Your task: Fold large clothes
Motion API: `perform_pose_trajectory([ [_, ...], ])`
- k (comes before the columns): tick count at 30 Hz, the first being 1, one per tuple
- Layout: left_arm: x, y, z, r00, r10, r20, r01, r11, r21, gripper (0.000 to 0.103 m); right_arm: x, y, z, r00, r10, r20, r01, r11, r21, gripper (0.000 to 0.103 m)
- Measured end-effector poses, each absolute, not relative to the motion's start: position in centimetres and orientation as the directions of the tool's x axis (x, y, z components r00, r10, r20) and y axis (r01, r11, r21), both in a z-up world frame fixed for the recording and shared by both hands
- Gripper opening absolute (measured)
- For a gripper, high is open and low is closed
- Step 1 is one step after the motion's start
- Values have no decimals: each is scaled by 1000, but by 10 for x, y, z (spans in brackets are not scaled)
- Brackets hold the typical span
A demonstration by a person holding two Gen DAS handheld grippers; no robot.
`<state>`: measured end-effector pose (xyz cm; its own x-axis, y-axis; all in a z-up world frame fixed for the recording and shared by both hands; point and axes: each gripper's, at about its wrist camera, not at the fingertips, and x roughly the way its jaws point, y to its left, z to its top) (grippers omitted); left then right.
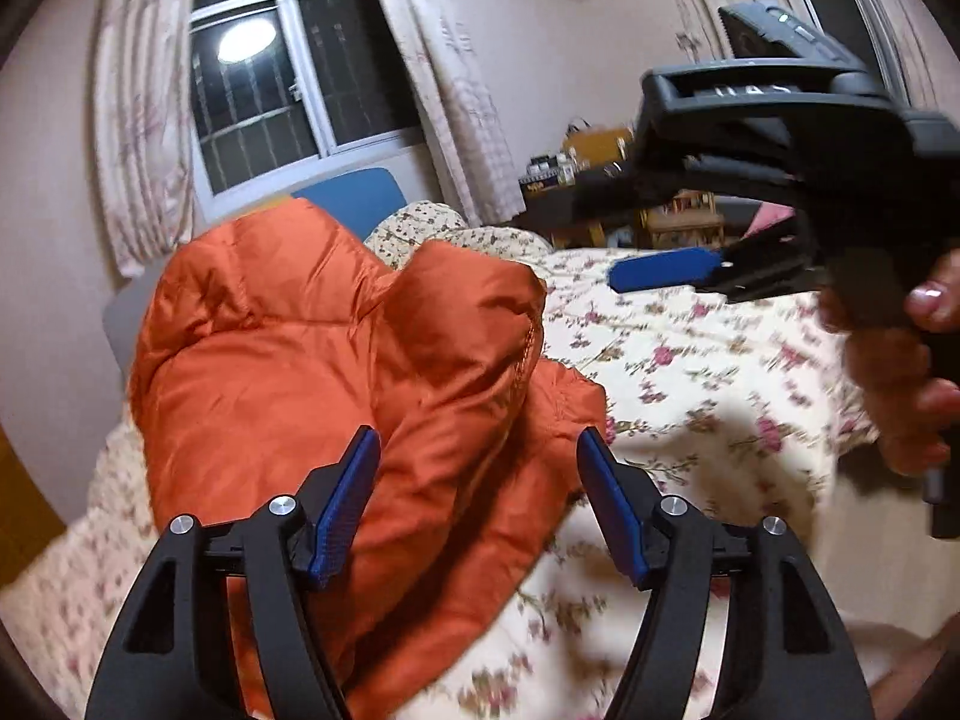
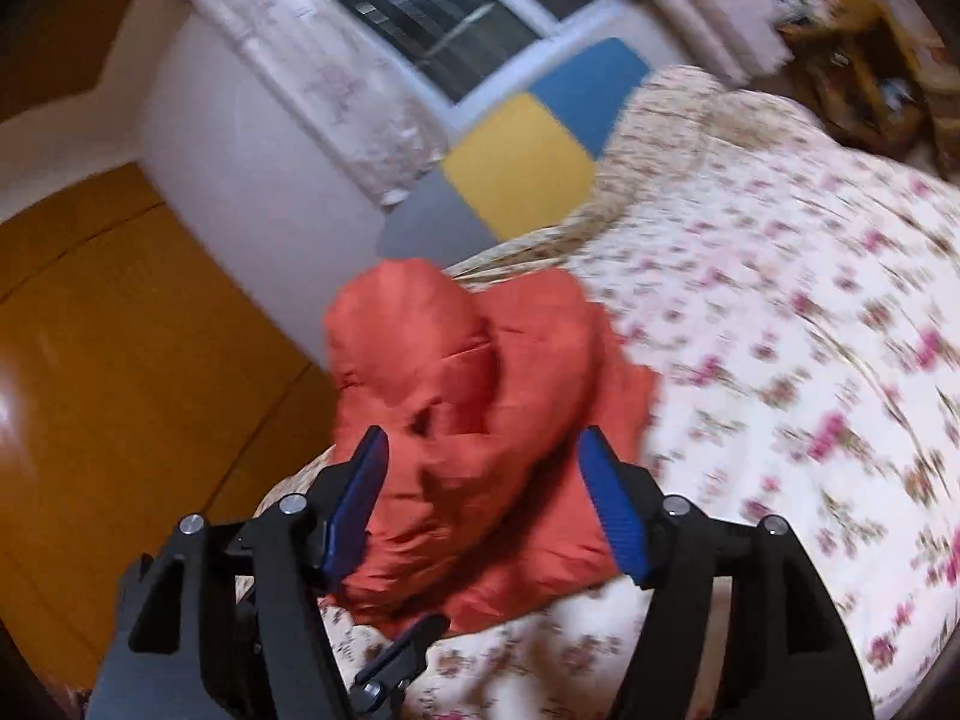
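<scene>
The orange puffy coat (image 1: 336, 360) lies bunched on the flowery bed (image 1: 690, 372) — mostly folded, I think. The left gripper (image 1: 480, 504) and right gripper (image 2: 483, 498) gape wide beside it — holding nothing.

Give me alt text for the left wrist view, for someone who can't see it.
A puffy orange quilted jacket lies bunched on a floral bedspread, with the left gripper in front of it, jaws open and not pressing the fabric. At right a hand holds the right gripper above the bed, before a curtained window.
</scene>
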<state>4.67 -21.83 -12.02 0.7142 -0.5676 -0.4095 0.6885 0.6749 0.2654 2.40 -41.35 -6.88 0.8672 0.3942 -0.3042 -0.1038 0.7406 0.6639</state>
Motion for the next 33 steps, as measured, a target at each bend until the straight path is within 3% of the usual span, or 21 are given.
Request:
perform_pose_trajectory([
  [4, 44, -182, -109, 737, -558, -383, 645, 749, 150, 67, 42, -387, -58, 840, 418, -345, -146, 788, 599, 68],
  [5, 48, -171, -106, 754, -544, -368, 616, 780, 110, 67, 47, -380, -59, 834, 413, -367, -145, 804, 576, 63],
  [7, 58, -149, -100, 807, -482, -341, 528, 848, 50, 67, 57, -369, -63, 821, 390, -416, -135, 842, 522, 31],
  [9, 75, -129, -97, 847, -412, -335, 432, 902, -16, 67, 64, -364, -73, 805, 381, -455, -116, 853, 508, 13],
  [13, 117, -95, -93, 878, -287, -382, 236, 956, -177, 67, 57, -376, -102, 800, 389, -457, -67, 815, 575, 10],
  [18, 152, -104, -112, 828, -275, -488, 190, 958, -216, 67, 45, -391, -146, 772, 397, -496, 29, 758, 652, 10],
  [20, 156, -113, -119, 820, -298, -488, 194, 948, -253, 67, 44, -395, -153, 772, 393, -499, 54, 742, 668, 11],
  [23, 157, -125, -117, 822, -270, -501, 187, 959, -212, 67, 37, -406, -132, 798, 367, -479, 42, 759, 650, 21],
  [27, 165, -122, -112, 806, -287, -518, 218, 957, -192, 67, 38, -422, -81, 883, 292, -367, -4, 788, 616, 46],
  [31, 180, -121, -104, 789, -305, -534, 247, 952, -180, 67, 100, -413, -48, 845, 381, -376, -97, 799, 593, 58],
  [33, 186, -124, -100, 787, -301, -539, 261, 953, -151, 67, 134, -406, -46, 811, 419, -408, -107, 792, 601, 59],
])
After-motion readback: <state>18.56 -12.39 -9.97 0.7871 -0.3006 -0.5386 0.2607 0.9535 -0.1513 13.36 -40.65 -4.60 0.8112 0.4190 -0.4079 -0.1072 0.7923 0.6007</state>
